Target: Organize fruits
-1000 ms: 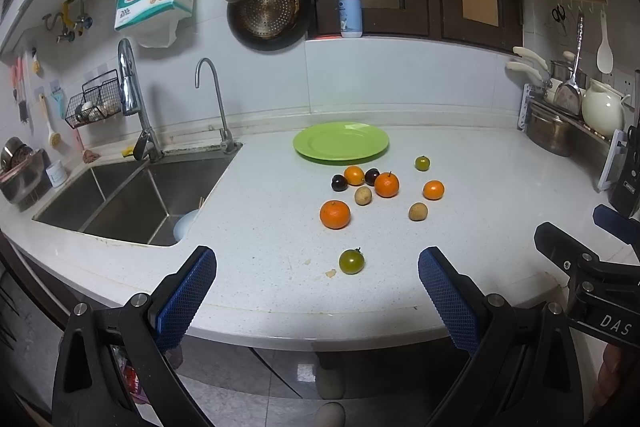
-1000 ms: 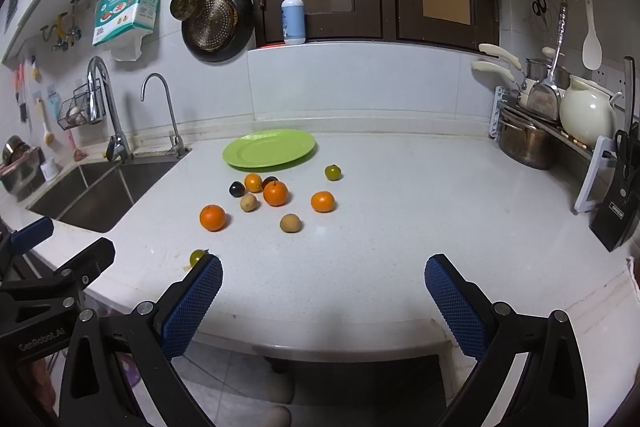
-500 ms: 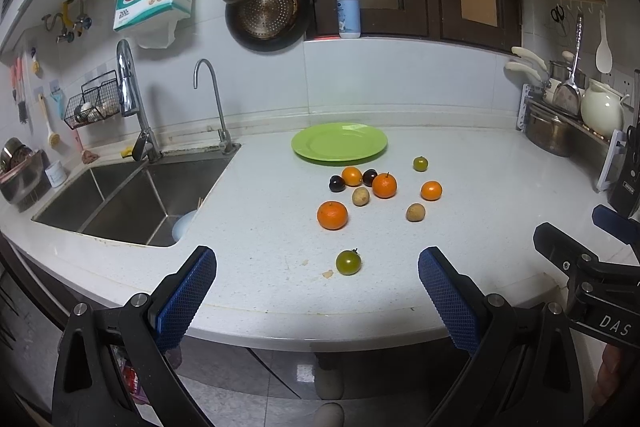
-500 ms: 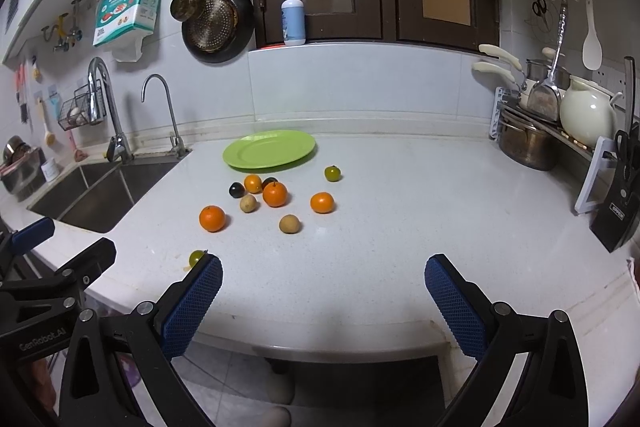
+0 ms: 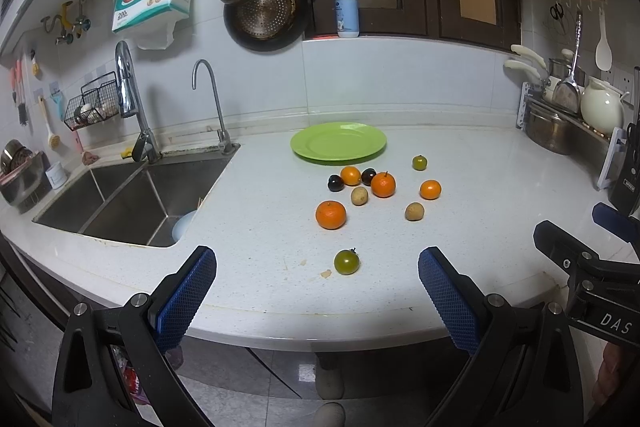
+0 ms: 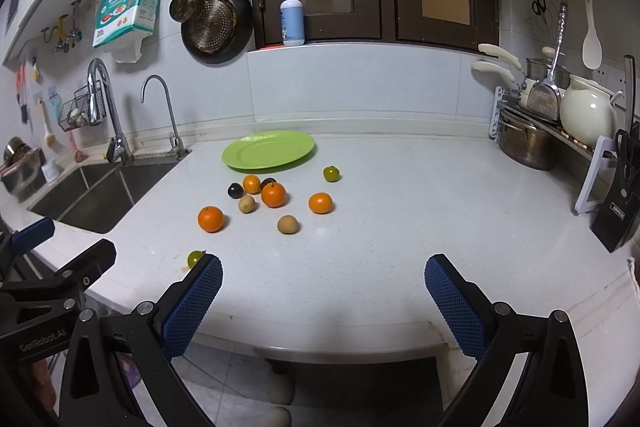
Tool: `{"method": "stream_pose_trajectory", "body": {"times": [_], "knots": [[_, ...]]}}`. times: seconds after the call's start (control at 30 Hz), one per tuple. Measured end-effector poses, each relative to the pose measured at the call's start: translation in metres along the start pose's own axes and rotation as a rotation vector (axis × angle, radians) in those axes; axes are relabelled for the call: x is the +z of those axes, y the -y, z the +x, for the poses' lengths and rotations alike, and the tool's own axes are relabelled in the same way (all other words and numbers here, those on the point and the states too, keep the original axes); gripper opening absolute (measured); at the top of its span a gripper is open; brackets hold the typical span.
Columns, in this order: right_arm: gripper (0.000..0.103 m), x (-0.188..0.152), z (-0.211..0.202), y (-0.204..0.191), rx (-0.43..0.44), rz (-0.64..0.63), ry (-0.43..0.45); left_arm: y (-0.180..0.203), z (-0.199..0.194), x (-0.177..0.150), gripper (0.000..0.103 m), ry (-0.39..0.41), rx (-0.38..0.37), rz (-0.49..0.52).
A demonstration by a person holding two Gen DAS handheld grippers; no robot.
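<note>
Fruits lie scattered on the counter (image 5: 480, 155), none yet on the green plate (image 5: 338, 141) at the far side; both pairs of fingers stand wide and empty at the near edge, left gripper (image 5: 316, 277) facing the nearest green tomato (image 5: 346, 261), right gripper (image 6: 322, 285) beside it; the sorting looks unstarted; next, reach forward and close gently on that tomato.

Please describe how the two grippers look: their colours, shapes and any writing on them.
The left gripper and the right gripper look alike: black angular frames with silver bolts and two fingers with blue cross-hatched pads. White lettering reads "GenRobot.AI" on the left one and "DAS" on the right. No cables or sleeves show.
</note>
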State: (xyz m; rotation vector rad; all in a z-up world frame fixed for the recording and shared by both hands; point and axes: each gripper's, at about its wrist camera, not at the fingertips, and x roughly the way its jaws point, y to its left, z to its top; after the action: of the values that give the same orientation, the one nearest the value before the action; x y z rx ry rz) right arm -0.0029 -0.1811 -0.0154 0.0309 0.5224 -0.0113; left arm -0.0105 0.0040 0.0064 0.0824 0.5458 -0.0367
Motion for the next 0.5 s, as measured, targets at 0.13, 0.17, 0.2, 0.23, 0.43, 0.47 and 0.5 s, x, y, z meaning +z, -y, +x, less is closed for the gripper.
{"method": "stream_pose_trajectory", "body": {"times": [0.13,0.17,0.2,0.23,0.43,0.47,0.5], "knots": [[0.102,0.0000,0.0000,0.0002,0.000,0.000,0.001,0.0002,0.0001,0.0000,0.103,-0.001,-0.002,0.000],[0.102,-0.0001,0.0000,-0.0001,0.000,0.000,0.000,0.0001,0.0001,-0.0003,0.103,0.000,0.000,0.000],[0.102,-0.0001,0.0000,0.0000,0.000,0.000,0.000,0.0002,0.0001,-0.0003,0.103,0.000,0.000,0.000],[0.102,0.0000,0.0000,0.0001,0.000,0.000,0.001,0.0003,0.0000,-0.0003,0.103,0.000,-0.001,0.000],[0.102,0.0001,0.0003,-0.0001,0.001,0.000,0.000,0.0016,0.0004,-0.0001,0.103,-0.002,0.000,0.001],[0.102,0.0001,0.0003,-0.0002,0.001,0.000,0.000,0.0030,0.0008,0.0002,0.103,-0.003,0.000,0.002],[0.102,0.0001,0.0006,0.0003,0.002,0.000,-0.001,0.0028,0.0008,0.0000,0.103,-0.003,0.000,0.002]]}}
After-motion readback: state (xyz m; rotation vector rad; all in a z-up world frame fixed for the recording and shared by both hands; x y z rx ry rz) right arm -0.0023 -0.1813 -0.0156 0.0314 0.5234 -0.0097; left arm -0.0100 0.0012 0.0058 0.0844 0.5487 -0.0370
